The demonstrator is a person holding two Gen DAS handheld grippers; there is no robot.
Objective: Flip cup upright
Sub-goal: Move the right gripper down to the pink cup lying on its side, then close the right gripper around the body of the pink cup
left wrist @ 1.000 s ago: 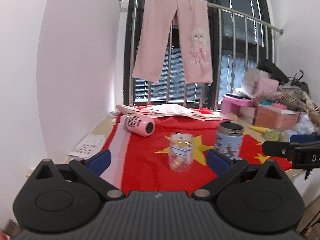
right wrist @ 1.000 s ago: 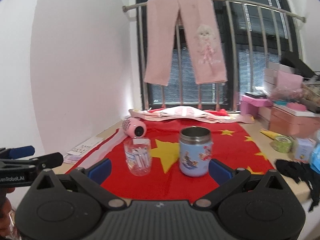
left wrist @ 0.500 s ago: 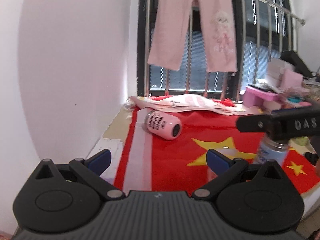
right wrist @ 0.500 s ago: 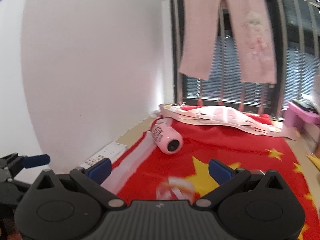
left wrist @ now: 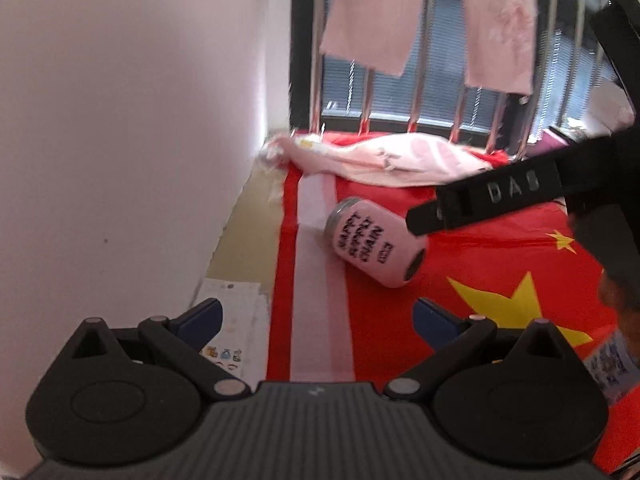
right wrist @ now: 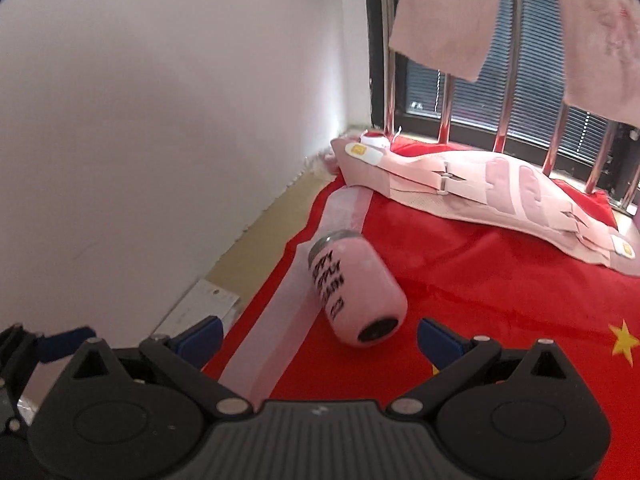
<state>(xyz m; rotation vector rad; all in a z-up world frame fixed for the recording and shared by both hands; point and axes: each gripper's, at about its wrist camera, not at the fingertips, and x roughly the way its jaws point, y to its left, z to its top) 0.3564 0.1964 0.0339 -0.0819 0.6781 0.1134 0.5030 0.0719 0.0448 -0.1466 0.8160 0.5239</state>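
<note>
**Pink cup on its side, both grippers wide open**

The pink cup [right wrist: 356, 288] lies on its side on the red cloth [right wrist: 500, 280], its steel-rimmed mouth turned toward the white wall and its dark-centred base facing the camera. Black lettering runs along its upper flank. It rests at the edge of the pale pink stripe [right wrist: 280, 320] that runs along the cloth's left border; whether it overlaps that stripe is hard to tell.

The right gripper [right wrist: 318, 334] hangs just in front of the cup with its blue-tipped fingers [right wrist: 438, 334] spread far apart and nothing between them; the cup's base sits between the two tips in this view, though no contact shows. From the left wrist view the cup [left wrist: 376, 242] appears farther off, and the right gripper's black finger [left wrist: 492, 196] crosses the frame above it.

The left gripper [left wrist: 316, 320] is likewise fully spread and holds nothing, set back from the cup over the stripe.

Behind the cup a folded pink garment [right wrist: 480, 188] lies across the cloth's far end, below a metal railing [right wrist: 444, 116] from which pink trousers [right wrist: 444, 12] hang. A printed paper sheet [left wrist: 236, 320] lies on the tan surface left of the cloth. Yellow stars [left wrist: 516, 304] mark the cloth to the right.
</note>
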